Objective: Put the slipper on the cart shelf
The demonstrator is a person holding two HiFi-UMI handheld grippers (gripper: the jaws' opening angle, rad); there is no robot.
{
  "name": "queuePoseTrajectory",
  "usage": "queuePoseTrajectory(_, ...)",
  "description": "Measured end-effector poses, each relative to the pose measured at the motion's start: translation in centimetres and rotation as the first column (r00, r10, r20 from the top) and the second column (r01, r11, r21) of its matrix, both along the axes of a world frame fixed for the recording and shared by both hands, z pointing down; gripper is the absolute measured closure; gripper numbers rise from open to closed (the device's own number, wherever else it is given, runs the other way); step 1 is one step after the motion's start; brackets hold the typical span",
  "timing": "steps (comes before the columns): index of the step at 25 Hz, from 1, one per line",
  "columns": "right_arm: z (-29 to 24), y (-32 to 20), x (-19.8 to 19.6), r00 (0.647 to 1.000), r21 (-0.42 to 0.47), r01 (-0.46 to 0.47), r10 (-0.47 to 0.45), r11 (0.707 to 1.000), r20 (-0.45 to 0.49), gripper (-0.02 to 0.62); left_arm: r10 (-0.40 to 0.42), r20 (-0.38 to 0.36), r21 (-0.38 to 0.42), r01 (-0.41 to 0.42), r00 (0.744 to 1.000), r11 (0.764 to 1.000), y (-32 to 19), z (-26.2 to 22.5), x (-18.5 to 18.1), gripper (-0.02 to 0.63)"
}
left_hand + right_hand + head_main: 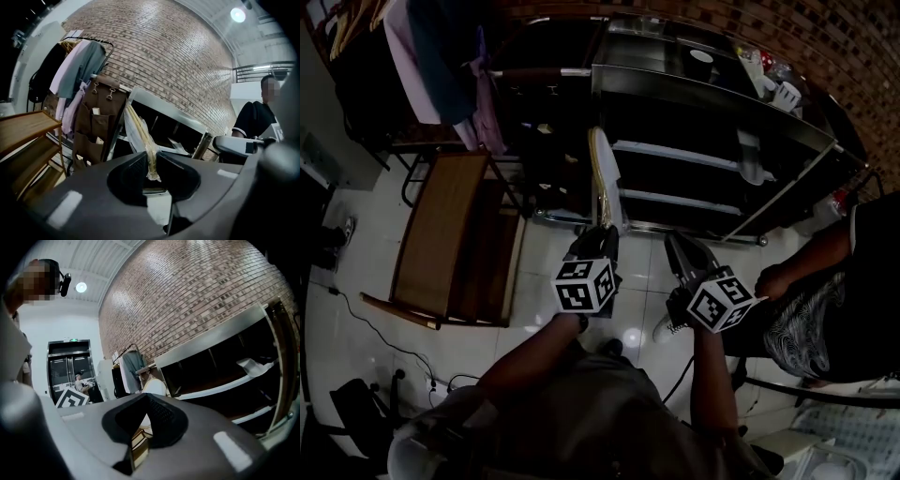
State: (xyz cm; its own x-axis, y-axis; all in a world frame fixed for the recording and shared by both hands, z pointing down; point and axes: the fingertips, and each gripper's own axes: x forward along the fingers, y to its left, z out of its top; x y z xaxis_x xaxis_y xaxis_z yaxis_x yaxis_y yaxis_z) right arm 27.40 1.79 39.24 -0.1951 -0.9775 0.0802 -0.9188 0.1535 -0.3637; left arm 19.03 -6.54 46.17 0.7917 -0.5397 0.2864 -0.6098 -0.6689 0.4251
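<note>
A pale slipper (602, 178) in clear wrap stands on edge between the jaws of my left gripper (602, 239), which is shut on its near end. In the left gripper view the slipper (139, 133) rises from the left gripper (151, 158) toward the black cart (164, 124). The cart's shelves (675, 155) lie just beyond the slipper's tip. Just right of the left one, my right gripper (677, 246) is shut with nothing in it. Seen from the right gripper view, the right gripper (147, 400) faces the cart (220, 380), where a pale item (253, 366) lies on one shelf.
A wooden rack (450, 234) stands on the tiled floor at the left, with a clothes rail (441, 56) behind it. A brown hanging organiser (98, 117) sits left of the cart. A person (825, 291) is close by on the right. Cables (384, 342) cross the floor.
</note>
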Motion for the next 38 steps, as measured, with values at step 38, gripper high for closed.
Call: queuePoseTrajectory(38, 0.7, -10.2, 21.7, 0.914, -0.057, -0.406, 0.404, 0.912, -0.043, 0.595, 0.366, 0.027, -0.126, -0.360, 0.930, 0.924, -19.3, 6.3, 31.3, 0.546)
